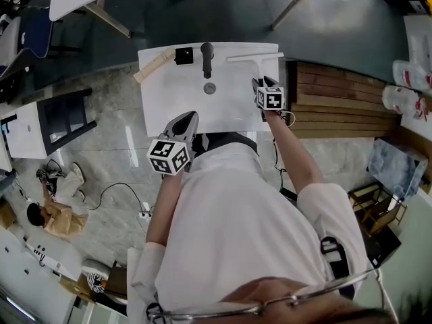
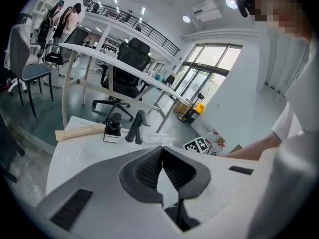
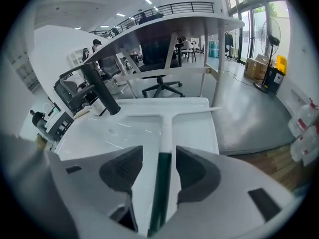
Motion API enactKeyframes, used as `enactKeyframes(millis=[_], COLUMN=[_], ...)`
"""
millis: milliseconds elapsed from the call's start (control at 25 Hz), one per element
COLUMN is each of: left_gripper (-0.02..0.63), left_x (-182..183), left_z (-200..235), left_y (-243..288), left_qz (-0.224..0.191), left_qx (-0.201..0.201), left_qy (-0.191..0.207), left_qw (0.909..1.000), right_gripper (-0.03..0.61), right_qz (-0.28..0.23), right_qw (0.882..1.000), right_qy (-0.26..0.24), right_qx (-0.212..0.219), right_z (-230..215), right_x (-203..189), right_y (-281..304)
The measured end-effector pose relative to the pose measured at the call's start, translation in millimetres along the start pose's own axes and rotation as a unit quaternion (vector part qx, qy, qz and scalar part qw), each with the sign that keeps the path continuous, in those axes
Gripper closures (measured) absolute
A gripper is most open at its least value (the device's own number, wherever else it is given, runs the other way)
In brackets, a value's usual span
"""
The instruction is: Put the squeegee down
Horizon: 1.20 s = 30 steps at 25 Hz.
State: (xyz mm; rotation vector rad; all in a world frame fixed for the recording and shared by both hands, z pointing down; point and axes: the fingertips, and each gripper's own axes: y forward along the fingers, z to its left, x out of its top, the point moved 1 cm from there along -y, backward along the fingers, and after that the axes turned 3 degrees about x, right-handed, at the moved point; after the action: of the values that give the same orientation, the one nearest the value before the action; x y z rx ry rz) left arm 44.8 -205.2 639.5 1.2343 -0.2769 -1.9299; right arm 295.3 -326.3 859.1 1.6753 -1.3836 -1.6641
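The squeegee (image 1: 253,57) is white with a dark green grip and lies on the white sink (image 1: 162,106), its blade along the back right rim. In the right gripper view the squeegee (image 3: 165,128) runs straight away from me. Its green grip lies between the pads of my right gripper (image 3: 159,156), with a gap on each side, so the jaws are open. In the head view the right gripper (image 1: 263,86) hovers over the sink's right side. My left gripper (image 1: 191,119) sits at the sink's front edge. In its own view the left gripper (image 2: 162,151) is shut and empty.
A black faucet (image 1: 206,58) stands at the sink's back centre above the drain (image 1: 210,88). A black dispenser (image 1: 183,55) and a pale wooden piece (image 1: 152,66) sit at the back left. A wooden slatted bench (image 1: 337,100) adjoins the sink's right side.
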Motion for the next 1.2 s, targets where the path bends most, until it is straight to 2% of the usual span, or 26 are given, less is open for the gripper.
enactKeyframes(millis=[280,600,840,1200], left_gripper=[0.609,0.609,0.609,0.609], left_x=[-2,-4,-5,-7], left_z=[-8,-11,-10,2], left_y=[-8,-15,-21,-42], left_qz=[-0.006,-0.013,-0.014,-0.014], left_qx=[-0.003,-0.011,-0.025,-0.057], left_qy=[0.010,0.016,0.027,0.039], left_qw=[0.9999,0.9997,0.9992,0.9975], right_gripper=[0.374,0.430,0.489,0.529], right_qz=[-0.022,-0.063,-0.091,-0.125], right_qw=[0.999,0.995,0.993,0.991], right_qy=[-0.027,-0.075,-0.069,-0.051], right_qx=[0.006,0.019,0.025,0.017], right_z=[10,38,59,100], right_x=[8,20,23,21], right_y=[-25,-60,-88,-134])
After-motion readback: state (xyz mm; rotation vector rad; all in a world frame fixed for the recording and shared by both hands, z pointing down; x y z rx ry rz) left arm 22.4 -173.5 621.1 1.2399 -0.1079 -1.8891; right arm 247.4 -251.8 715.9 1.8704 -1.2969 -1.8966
